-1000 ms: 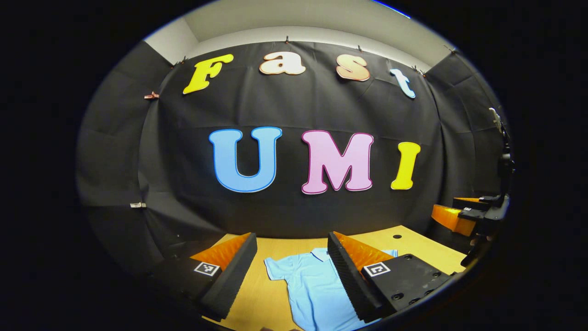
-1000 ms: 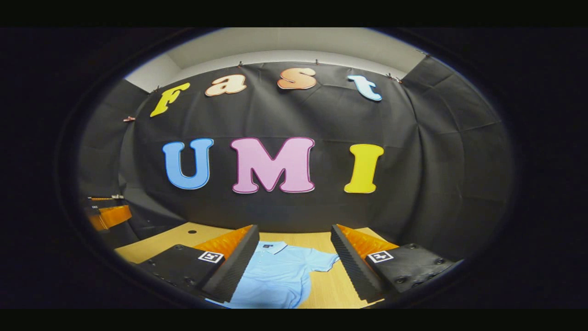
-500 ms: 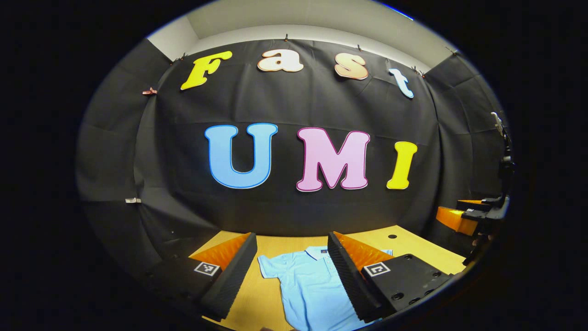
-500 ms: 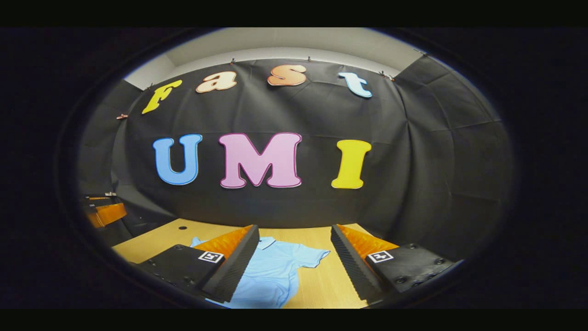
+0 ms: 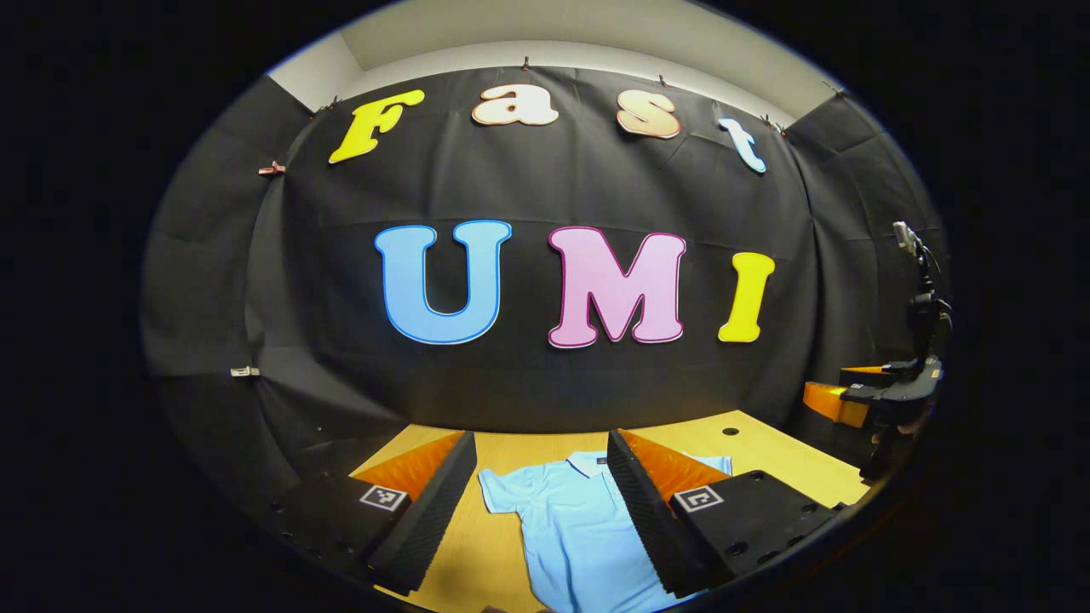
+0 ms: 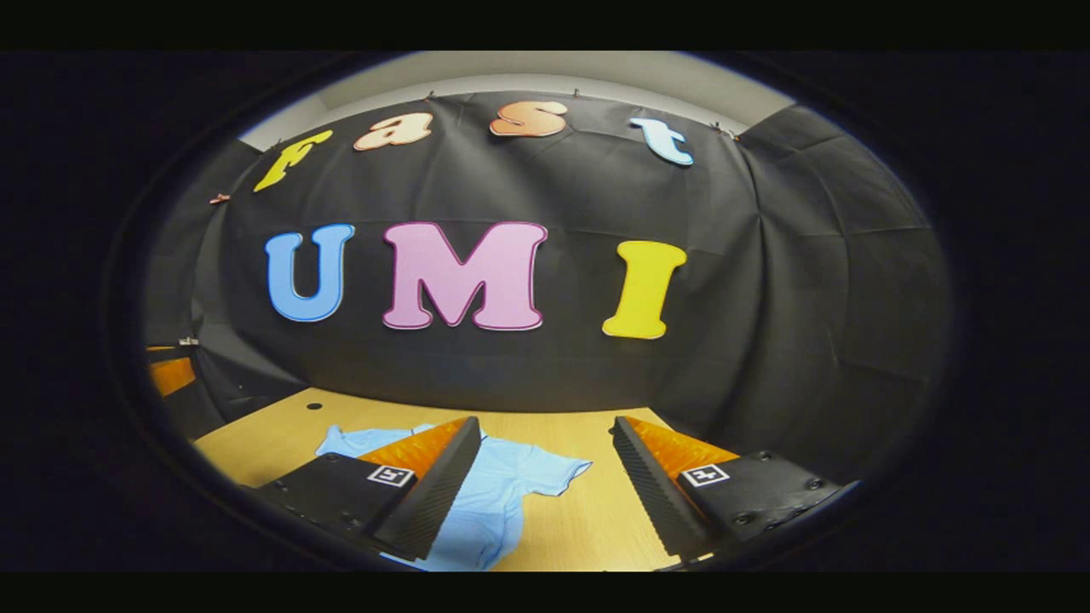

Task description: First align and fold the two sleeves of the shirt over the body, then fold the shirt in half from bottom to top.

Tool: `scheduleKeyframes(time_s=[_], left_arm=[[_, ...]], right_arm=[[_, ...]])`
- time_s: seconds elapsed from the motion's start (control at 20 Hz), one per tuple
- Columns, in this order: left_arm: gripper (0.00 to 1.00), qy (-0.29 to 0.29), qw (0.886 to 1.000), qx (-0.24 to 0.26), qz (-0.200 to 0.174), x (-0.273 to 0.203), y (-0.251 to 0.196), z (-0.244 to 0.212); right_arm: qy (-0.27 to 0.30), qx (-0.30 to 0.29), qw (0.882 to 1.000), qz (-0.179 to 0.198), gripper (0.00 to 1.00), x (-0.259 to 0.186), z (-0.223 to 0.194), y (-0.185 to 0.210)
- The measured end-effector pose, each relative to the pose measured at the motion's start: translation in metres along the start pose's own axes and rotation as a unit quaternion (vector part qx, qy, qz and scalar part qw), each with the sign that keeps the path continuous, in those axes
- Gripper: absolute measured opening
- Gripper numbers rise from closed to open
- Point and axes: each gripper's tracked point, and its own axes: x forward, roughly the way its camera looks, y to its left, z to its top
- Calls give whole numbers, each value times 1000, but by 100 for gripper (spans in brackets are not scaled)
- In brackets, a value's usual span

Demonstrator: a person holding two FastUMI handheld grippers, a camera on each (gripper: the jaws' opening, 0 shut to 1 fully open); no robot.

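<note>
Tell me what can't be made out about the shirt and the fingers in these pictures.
- Light blue polo shirt, left gripper view: its hem is cut off by the bottom edge; the far sleeve is mostly behind a finger.
- Polo shirt, right gripper view: the collar is hidden behind a finger.

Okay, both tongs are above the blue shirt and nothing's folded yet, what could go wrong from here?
1. The shirt lies flat, so the open left tongs may pinch the body layer along with a sleeve.
2. The sleeve curls near the open right tongs; a grab there could fold unevenly.
3. The wooden table looks smooth, so the shirt may slide.
</note>
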Motion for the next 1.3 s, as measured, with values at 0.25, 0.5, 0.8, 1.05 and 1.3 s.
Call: scheduleKeyframes(time_s=[0.25,0.5,0.8,1.05,1.3], left_arm=[[98,25,999,14,29,17,7,-20],[98,54,997,2,59,35,14,-38],[98,81,992,-10,92,58,19,-64],[98,114,988,-11,106,69,18,-89],[98,119,987,-8,103,78,15,-93]], right_arm=[[47,1,999,-20,97,56,-33,-21],[112,-3,994,-20,98,108,-84,-26],[189,-21,982,-12,98,155,-147,-25],[238,-24,971,-4,98,191,-196,-25],[297,8,955,-27,98,218,-250,-38]])
